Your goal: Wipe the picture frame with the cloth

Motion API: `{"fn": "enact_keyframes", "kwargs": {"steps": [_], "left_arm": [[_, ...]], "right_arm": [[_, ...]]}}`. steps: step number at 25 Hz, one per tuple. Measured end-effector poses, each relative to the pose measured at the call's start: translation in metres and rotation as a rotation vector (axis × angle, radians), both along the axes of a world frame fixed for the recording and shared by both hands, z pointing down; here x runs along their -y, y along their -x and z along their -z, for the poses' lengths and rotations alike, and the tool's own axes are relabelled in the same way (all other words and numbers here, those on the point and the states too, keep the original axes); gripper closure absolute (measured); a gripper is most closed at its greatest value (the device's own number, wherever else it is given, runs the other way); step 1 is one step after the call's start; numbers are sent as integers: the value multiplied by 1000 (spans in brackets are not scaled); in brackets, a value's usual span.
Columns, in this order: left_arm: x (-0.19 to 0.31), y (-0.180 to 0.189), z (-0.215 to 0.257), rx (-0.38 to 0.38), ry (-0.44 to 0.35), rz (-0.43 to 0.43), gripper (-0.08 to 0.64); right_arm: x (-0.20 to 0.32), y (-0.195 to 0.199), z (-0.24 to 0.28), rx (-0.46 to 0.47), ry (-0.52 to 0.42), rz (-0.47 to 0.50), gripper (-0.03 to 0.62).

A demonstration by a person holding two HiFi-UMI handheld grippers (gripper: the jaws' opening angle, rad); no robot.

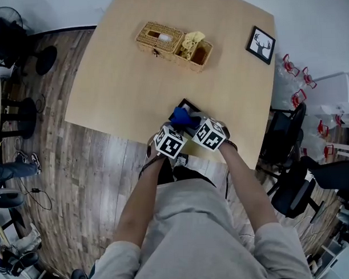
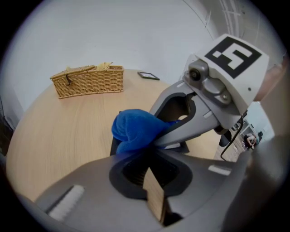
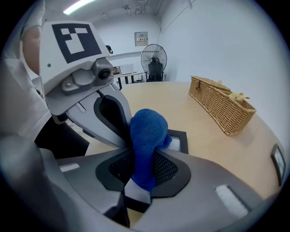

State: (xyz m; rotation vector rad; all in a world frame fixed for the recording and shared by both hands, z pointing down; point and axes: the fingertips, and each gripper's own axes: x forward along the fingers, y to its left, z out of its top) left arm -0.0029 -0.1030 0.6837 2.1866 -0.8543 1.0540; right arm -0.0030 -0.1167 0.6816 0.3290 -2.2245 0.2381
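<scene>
A black picture frame (image 1: 191, 105) lies at the table's near edge; its corner and white mat show in the right gripper view (image 3: 183, 138). Bunched on top of it is a blue cloth (image 1: 180, 114), with my right gripper (image 3: 142, 176) shut on it. The cloth (image 2: 133, 129) also fills the middle of the left gripper view, with the right gripper (image 2: 158, 140) reaching in from the right. My left gripper (image 2: 152, 181) is shut on a thin tan board edge, apparently part of the frame. Both grippers (image 1: 175, 126) (image 1: 194, 123) meet over the frame.
A wicker basket (image 1: 174, 45) stands at the table's far middle. A second small frame with a deer print (image 1: 261, 44) lies at the far right corner. Black office chairs (image 1: 289, 143) stand to the right of the table, and a fan (image 3: 153, 61) stands far off.
</scene>
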Motion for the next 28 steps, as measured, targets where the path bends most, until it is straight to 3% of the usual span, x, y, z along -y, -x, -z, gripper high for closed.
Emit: {"fn": "enact_keyframes", "kwargs": {"steps": [8,28], "left_arm": [[-1,1,1,9,-9,-2,508],[0,1,1,9,-23,7,508]], "right_arm": [[-20,-11,2,6,-4,-95,505],[-44,-36,2,-78,-109,-56,505]]}}
